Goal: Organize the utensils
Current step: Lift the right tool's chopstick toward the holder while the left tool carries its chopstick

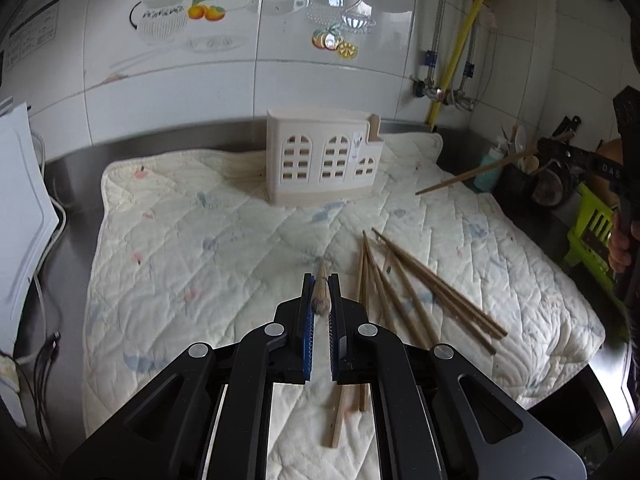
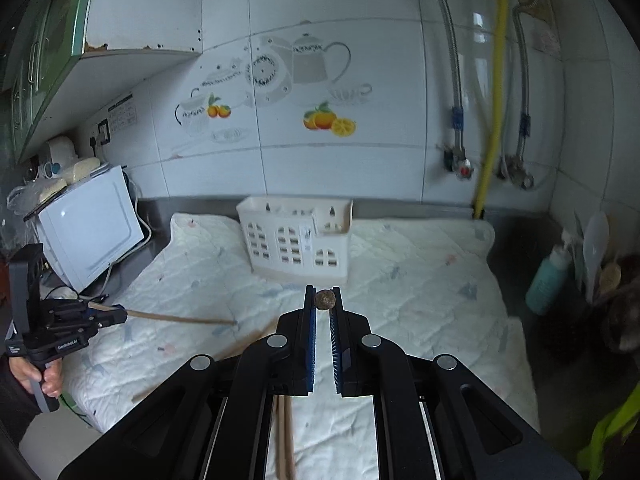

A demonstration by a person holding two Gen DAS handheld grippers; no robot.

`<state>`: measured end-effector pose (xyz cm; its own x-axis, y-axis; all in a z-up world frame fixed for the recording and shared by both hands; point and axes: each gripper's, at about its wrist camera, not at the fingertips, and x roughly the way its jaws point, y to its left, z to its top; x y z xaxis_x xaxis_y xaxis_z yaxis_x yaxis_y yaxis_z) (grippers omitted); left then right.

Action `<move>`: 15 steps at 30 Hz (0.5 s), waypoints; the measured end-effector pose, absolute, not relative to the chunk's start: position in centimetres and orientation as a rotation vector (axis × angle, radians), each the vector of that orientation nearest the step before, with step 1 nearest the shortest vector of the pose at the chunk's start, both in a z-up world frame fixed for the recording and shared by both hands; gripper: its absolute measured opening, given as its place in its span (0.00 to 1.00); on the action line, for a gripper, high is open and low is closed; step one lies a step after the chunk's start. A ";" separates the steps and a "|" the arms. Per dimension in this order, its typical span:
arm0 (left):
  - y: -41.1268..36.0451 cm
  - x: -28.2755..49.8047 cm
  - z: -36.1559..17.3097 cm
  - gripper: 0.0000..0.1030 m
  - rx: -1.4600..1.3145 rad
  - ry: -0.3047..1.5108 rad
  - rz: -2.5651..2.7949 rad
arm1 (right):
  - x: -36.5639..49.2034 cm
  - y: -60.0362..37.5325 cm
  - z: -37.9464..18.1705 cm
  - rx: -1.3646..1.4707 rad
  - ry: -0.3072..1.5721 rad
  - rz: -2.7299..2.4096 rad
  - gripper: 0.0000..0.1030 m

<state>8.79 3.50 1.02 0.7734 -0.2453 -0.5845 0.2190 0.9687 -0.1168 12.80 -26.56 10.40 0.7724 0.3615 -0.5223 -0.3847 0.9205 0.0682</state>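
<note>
My left gripper is shut on a wooden chopstick that points away along the fingers; from the right wrist view the chopstick sticks out to the right above the quilt. My right gripper is shut on another chopstick, seen end-on; in the left wrist view this gripper holds its chopstick in the air, pointing left. Several chopsticks lie loose on the quilt. A cream utensil holder with arched windows stands at the back.
A white quilted mat covers the steel counter. A white microwave stands at the left. A teal bottle, utensil pots and a green rack crowd the right side. Pipes and a yellow hose run down the tiled wall.
</note>
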 end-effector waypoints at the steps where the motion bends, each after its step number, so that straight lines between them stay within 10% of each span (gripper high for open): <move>1: 3.4 9.1 1.5 0.04 -0.040 0.633 -0.252 | 13.5 -26.3 11.2 -0.051 0.547 0.408 0.06; 15: 1.8 13.9 6.4 0.04 0.038 0.560 -0.258 | 25.6 -21.7 15.6 -0.129 0.625 0.429 0.06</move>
<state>13.91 1.83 6.36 0.8157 -0.2318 -0.5300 0.2524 0.9670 -0.0344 25.60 -21.75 15.65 0.7268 0.3496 -0.5912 -0.4260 0.9046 0.0113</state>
